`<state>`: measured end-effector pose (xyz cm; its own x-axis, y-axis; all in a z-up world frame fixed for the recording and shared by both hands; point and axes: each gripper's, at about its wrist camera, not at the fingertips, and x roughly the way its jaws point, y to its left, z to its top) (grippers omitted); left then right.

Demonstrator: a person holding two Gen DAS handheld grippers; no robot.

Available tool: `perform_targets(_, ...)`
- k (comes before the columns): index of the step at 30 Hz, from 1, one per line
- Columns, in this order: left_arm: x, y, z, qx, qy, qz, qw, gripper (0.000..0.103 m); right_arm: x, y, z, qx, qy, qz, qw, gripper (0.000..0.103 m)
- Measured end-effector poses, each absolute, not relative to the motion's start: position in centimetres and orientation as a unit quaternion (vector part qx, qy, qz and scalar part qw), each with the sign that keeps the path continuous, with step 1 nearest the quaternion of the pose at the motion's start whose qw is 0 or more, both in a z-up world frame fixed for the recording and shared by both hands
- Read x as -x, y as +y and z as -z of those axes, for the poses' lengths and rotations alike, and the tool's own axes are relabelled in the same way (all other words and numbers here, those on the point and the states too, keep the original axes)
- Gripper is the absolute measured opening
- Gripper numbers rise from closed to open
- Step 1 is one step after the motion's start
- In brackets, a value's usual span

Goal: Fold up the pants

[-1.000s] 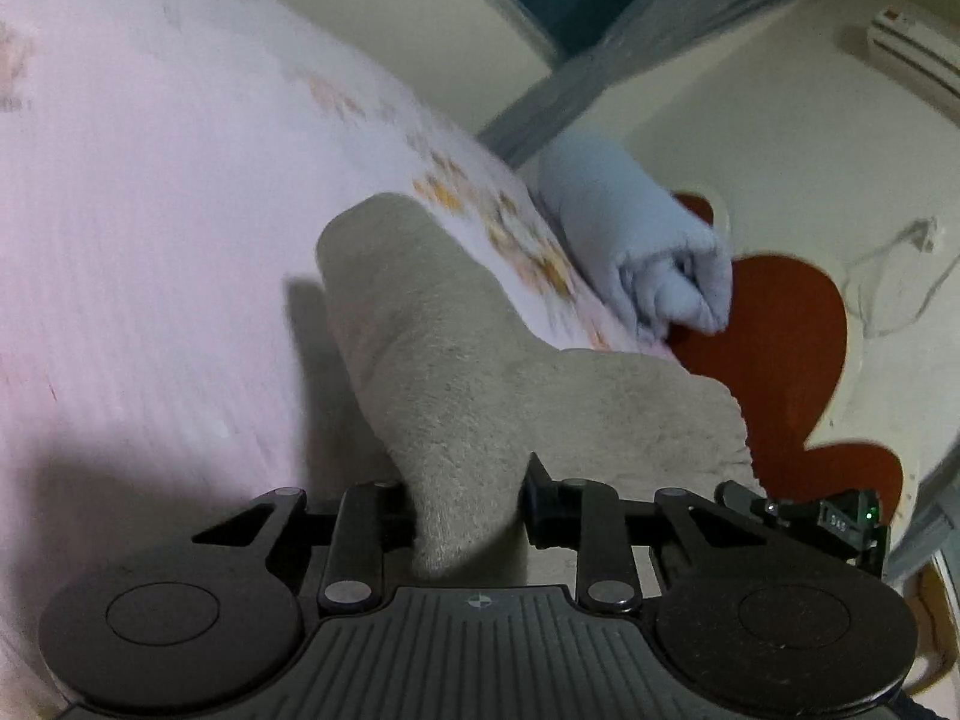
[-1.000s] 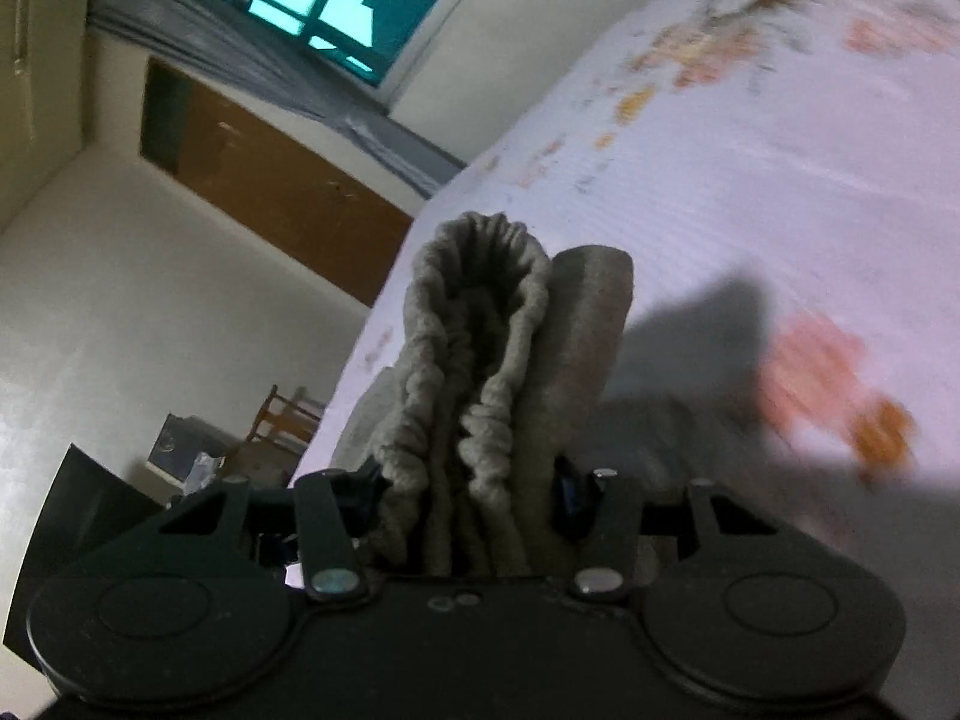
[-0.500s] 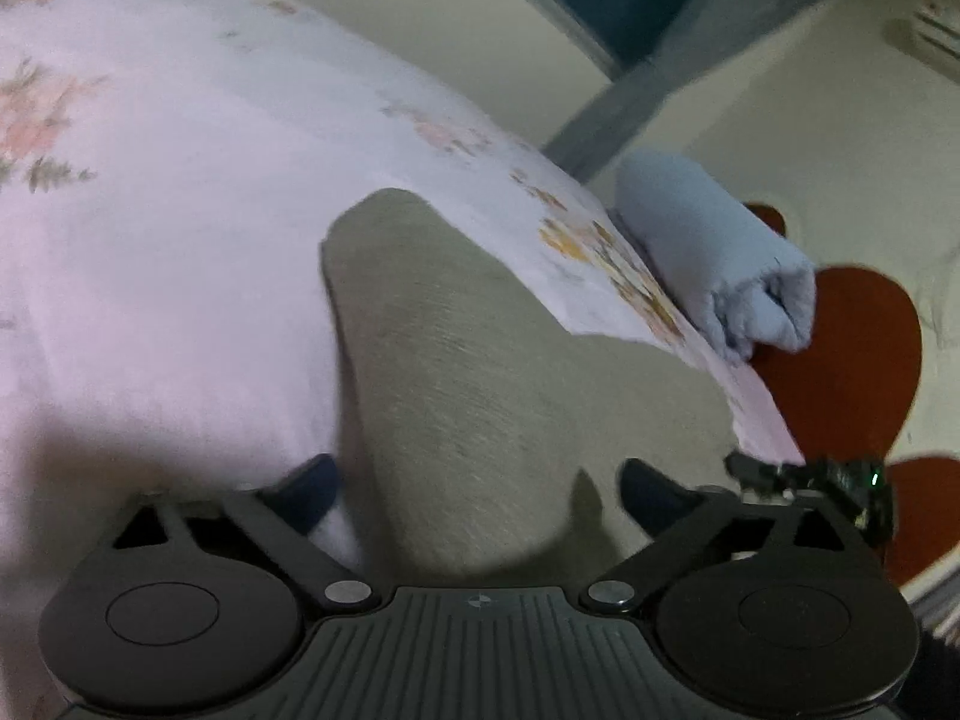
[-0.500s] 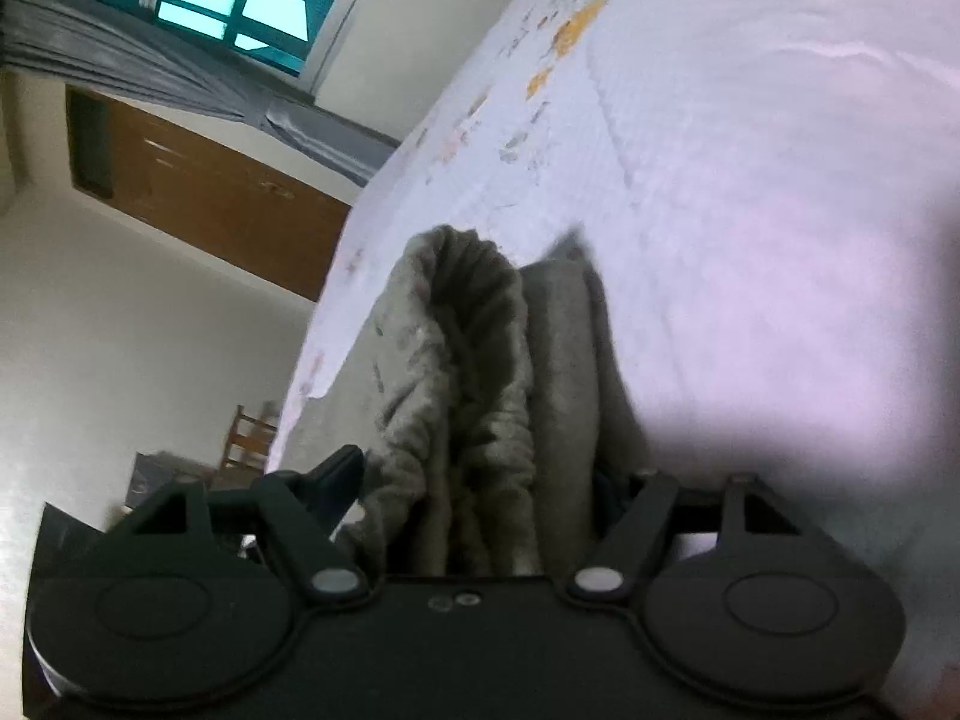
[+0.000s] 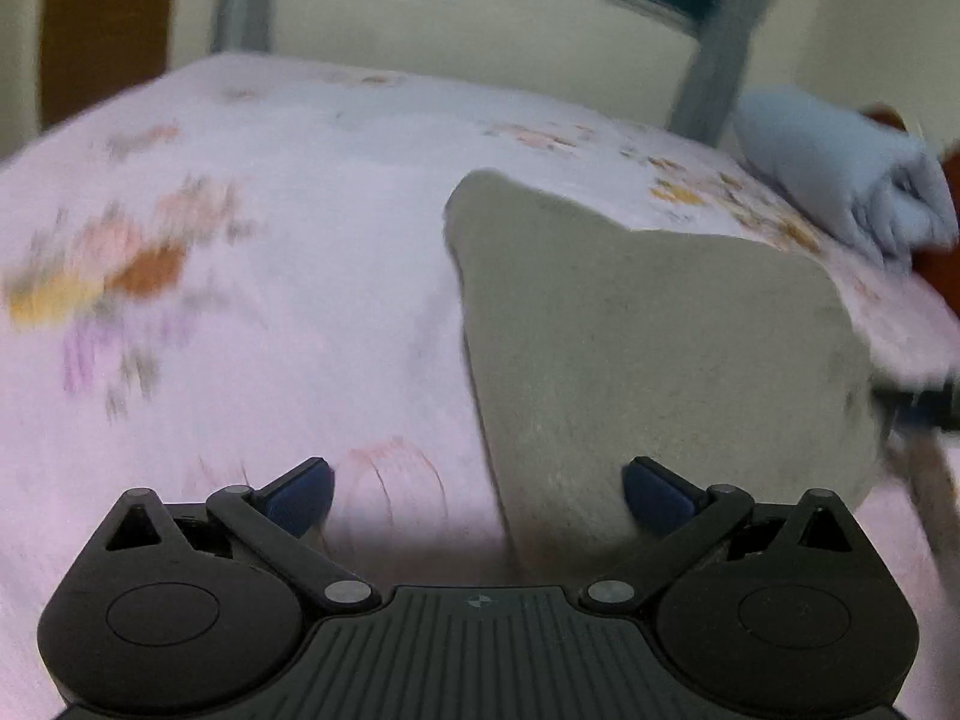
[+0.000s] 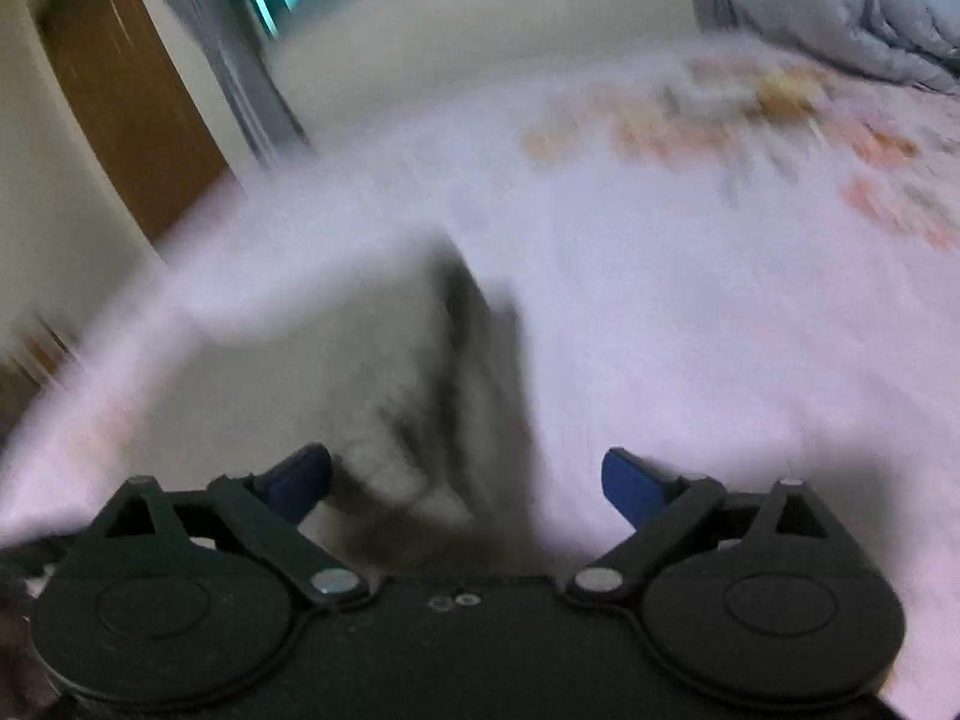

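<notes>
Grey folded pants (image 5: 648,324) flat on the floral bed (image 5: 252,324), toward its right side, near edge just ahead of both tools. Left hand-held gripper (image 5: 477,489) spread wide, gripping nothing. Right hand-held gripper (image 6: 468,480) likewise wide open and empty, view blurred. Best to back straight off, low and level, without snagging the fold; then check edges for squareness.

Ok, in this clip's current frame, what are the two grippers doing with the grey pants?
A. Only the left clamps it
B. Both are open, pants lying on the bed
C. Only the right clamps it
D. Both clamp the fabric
B: the left gripper and right gripper both show jaws spread wide, while the grey pants lie folded on the floral bedsheet.
</notes>
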<state>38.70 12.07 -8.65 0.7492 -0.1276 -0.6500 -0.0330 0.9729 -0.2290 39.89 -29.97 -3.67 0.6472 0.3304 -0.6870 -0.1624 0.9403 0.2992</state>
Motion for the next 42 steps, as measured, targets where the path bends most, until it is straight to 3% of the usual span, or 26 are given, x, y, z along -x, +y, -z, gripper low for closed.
perform_targets(4,-38.4,12.7,8.4,0.137,0.358,0.037,0.923,0.103,-39.1,-31.6,4.4,-0.131,0.396,-0.139,0.898,0.091)
perform_targets(8,-39.6,13.8,4.6,0.095,0.280,0.009,0.955,0.103,-38.9,-30.5,-0.2,-0.078,0.330,-0.144,0.930,0.089)
perform_targets(16,-52.3,13.4,5.4,0.068,0.327,-0.001,0.943,0.103,-48.1,-25.4,-1.3,-0.024,0.312,-0.124,0.942,0.091)
perform_targets(19,-54.7,13.0,7.6,0.046,0.361,-0.016,0.931,0.103,-50.9,-24.3,1.4,0.024,0.362,-0.084,0.928,0.089)
perform_targets(22,-54.8,12.9,7.9,0.058,0.356,-0.015,0.933,0.103,-51.7,-26.3,3.6,-0.034,0.382,-0.094,0.919,0.090)
perform_targets(24,-53.9,12.6,7.0,0.047,0.341,-0.020,0.939,0.103,-50.8,-27.7,3.0,-0.079,0.360,-0.108,0.923,0.090)
perform_targets(36,-39.2,9.9,-4.0,0.015,0.252,-0.041,0.967,0.103,-37.7,-29.4,-5.4,-0.107,0.275,-0.168,0.941,0.097)
perform_targets(42,-25.8,9.3,-3.5,0.046,0.231,-0.038,0.971,0.103,-23.9,-30.2,-7.5,-0.044,0.231,-0.185,0.954,0.097)
